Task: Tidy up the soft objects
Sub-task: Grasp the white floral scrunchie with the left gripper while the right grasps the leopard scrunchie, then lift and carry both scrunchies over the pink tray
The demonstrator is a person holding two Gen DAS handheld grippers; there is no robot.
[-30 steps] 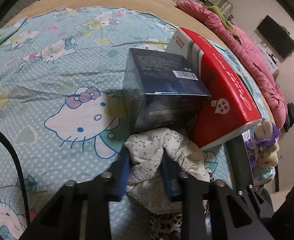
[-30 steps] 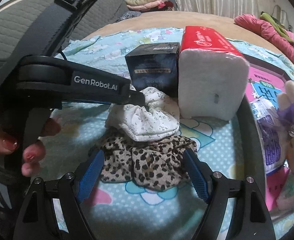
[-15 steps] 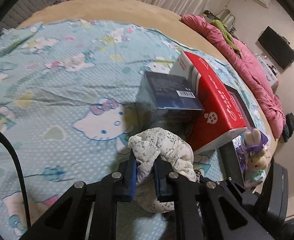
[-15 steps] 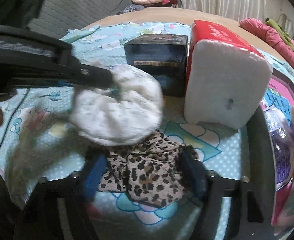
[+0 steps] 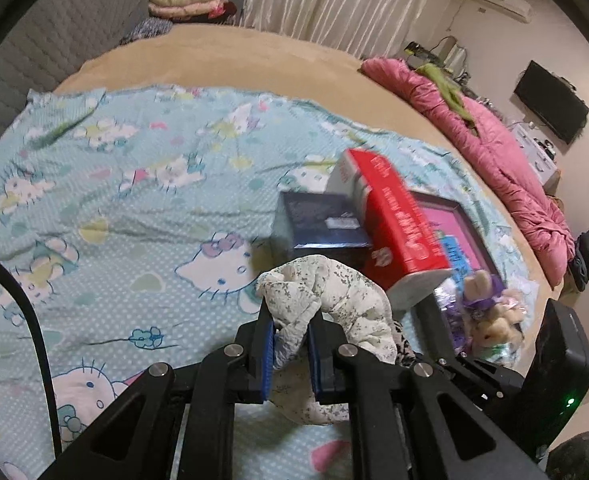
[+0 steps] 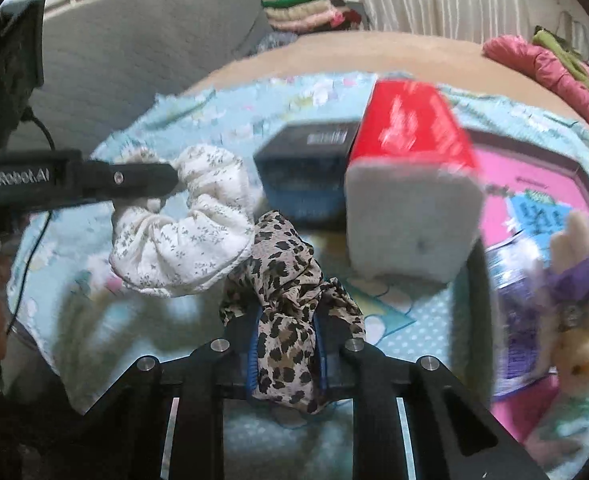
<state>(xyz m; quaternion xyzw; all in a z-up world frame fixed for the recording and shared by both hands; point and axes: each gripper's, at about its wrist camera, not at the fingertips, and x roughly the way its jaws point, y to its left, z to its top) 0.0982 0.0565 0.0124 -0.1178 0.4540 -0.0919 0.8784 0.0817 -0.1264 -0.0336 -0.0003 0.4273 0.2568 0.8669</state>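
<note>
Both scrunchies are being lifted off the bed, so the step will go best if each grip stays firm on a bunched fold while the hands are rising together and drifting apart, so the two rings are not snagging each other.

Working left to right in the right wrist view: the left gripper is pinching the white floral scrunchie with its jaws shut tight on the fabric, the ring hanging clear above the cartoon-print sheet. Just beside it, the right gripper is clamping the leopard scrunchie, jaws nearly closed with cloth filling the gap. Beyond stand the dark blue box and the red tissue pack, which the lift should be clearing.

Compared with a second ago, the right jaws have just been closing from wide open onto the leopard piece, which was then lying flat, and the white scrunchie has been raised from on top of it.
</note>
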